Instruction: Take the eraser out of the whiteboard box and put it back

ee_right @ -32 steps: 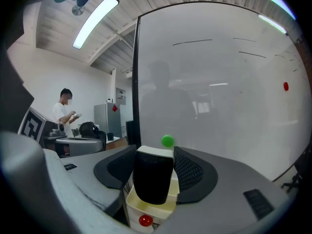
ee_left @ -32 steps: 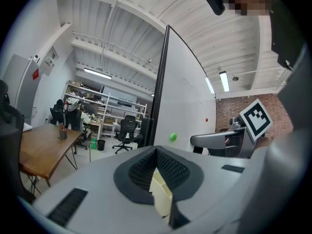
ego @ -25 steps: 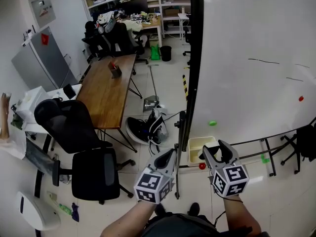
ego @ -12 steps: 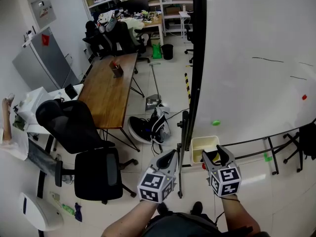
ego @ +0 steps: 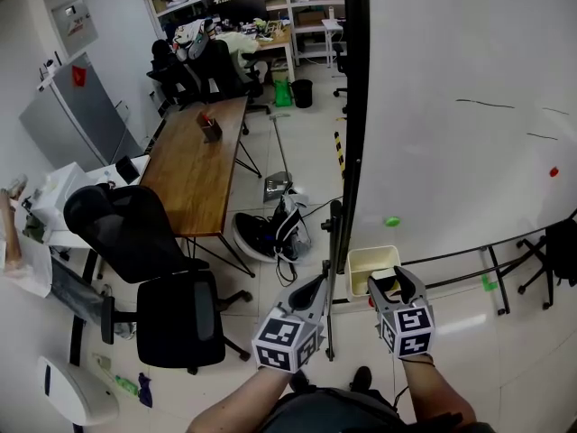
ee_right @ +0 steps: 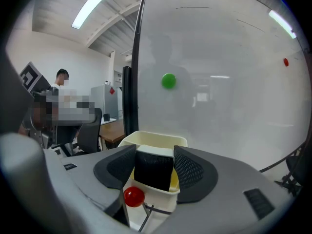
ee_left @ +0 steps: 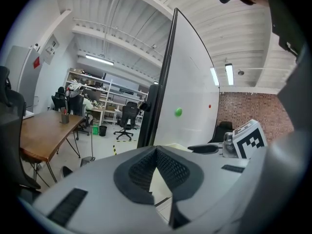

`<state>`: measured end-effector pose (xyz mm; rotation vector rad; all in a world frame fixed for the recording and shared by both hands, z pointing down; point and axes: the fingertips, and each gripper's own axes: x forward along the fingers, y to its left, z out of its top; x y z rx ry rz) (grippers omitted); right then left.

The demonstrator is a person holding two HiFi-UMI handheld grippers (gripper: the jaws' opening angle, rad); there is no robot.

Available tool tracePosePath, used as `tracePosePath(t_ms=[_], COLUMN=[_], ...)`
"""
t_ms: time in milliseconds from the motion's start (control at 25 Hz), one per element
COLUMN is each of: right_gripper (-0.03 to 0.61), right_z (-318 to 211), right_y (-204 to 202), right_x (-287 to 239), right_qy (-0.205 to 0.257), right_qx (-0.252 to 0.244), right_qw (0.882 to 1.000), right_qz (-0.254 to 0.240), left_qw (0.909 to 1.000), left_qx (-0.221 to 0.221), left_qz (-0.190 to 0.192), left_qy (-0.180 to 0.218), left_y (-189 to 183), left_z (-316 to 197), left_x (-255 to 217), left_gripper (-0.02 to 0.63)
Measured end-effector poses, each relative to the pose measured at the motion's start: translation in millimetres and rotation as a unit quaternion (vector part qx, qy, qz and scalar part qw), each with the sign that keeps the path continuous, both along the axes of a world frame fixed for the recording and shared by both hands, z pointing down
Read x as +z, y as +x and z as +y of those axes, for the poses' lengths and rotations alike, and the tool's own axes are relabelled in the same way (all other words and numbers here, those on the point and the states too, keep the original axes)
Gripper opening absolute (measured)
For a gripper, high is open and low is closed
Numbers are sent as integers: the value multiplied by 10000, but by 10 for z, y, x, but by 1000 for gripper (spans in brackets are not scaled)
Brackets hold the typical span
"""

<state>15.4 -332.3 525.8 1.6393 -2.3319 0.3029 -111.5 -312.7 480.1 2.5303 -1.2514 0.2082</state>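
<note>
Right tongs (ee_right: 154,151) closed on black block eraser with pale top (ee_right: 153,172), one pad on each side face. Eraser sits between tips, over near rim of cream plastic whiteboard box (ee_right: 157,137) just ahead of tongs. Red round magnet (ee_right: 133,196) just below left-hand pad. Left tongs (ee_left: 156,150) tips together, empty, left of right tongs. Eraser probably light, wiping face soft, back stiff. Best hold: across side faces near middle, modest squeeze, so it doesn't pivot.

Glossy smooth whiteboard (ego: 451,106), smooth cream plastic box (ee_right: 156,139), matt black eraser (ee_right: 153,172), glossy red magnet (ee_right: 133,196), wood-grain tabletop (ego: 194,165), matt grey plastic right hand-held gripper (ee_right: 154,152) with black ribbed pads (ee_right: 189,170)
</note>
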Motion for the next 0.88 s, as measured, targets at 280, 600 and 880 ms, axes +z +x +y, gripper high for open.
tracePosePath(t_ms=[280, 600, 880], right_gripper=[265, 265, 278], right_z=[2, -20, 40], right_y=[-19, 24, 7], right_x=[1, 15, -63], right_qy=[-40, -69, -57], right_qx=[0, -16, -125], right_qw=[10000, 10000, 9997], right_qz=[7, 40, 179], left_qw=[10000, 10000, 9999], left_qx=[5, 6, 6], left_qz=[11, -9, 43], left_qy=[25, -2, 106], left_y=[-13, 32, 24], left_z=[15, -12, 33], left_x=[-27, -2, -120], left_gripper=[28, 28, 28])
